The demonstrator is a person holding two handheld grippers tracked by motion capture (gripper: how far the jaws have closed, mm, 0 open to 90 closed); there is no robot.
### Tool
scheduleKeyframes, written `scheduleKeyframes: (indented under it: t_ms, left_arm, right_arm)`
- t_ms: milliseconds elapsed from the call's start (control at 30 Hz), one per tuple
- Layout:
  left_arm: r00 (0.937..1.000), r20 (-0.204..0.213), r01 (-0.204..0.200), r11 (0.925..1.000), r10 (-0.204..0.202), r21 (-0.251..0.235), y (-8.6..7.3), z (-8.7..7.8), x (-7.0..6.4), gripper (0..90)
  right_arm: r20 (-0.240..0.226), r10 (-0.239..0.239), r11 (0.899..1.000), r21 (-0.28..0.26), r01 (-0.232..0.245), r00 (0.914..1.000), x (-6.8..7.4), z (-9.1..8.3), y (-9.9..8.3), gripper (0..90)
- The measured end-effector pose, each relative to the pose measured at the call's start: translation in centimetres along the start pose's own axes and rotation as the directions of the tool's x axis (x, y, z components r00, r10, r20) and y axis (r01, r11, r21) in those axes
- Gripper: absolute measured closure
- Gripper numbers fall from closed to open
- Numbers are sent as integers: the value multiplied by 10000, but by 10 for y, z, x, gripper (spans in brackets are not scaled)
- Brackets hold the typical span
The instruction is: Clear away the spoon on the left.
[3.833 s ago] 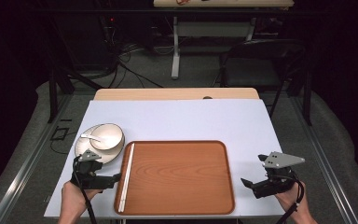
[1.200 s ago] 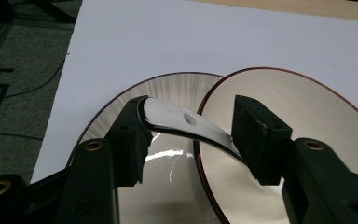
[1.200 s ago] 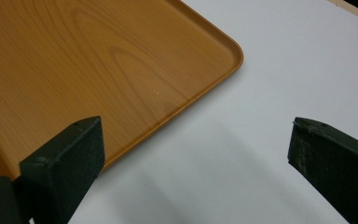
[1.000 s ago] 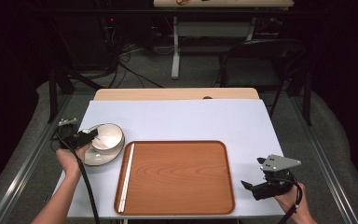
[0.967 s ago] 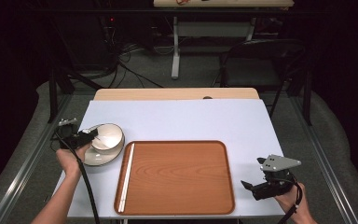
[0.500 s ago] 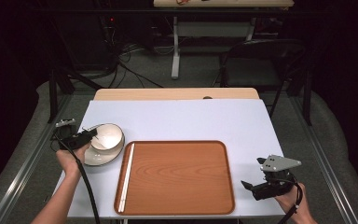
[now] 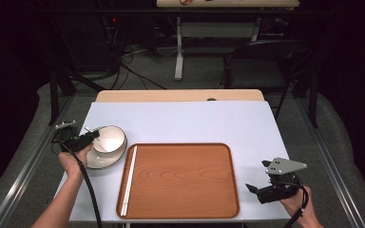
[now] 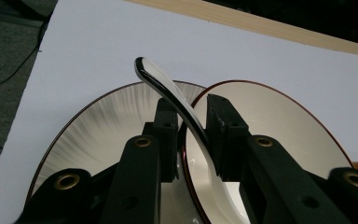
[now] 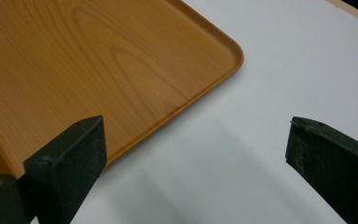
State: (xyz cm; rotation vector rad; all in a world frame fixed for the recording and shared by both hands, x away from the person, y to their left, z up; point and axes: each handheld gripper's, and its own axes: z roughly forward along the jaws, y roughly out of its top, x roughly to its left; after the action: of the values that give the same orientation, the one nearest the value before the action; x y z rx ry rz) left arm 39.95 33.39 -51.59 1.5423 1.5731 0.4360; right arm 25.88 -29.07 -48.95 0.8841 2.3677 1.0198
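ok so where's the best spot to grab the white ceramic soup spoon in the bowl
Grip the white ceramic soup spoon on its curved handle, where it rises clear above the white bowl rim. Come from the bowl's outer left side, as the left claw does, its jaws flanking the narrow handle; the spoon's scoop sits low inside.

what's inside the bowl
A white spoon lies in the bowl, its handle rising over the rim between the left gripper jaws. The jaws cover the spoon's scoop end and the bowl's bottom. The bowl sits on a plate.
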Motion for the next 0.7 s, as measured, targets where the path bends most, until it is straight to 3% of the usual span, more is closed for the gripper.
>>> scheduleKeyframes:
  t_ms: [333, 700]
  left_arm:
    - [9998, 143, 150, 9988, -144, -456, 2, -10, -1, 810]
    - [9975, 669, -194, 9970, 244, -750, 5, -20, -12, 855]
  right_arm:
    - [-12, -9, 10000, -15, 9, 10000, 1, 0, 0, 46]
    - [33, -87, 10000, 8, 87, 10000, 1, 0, 0, 45]
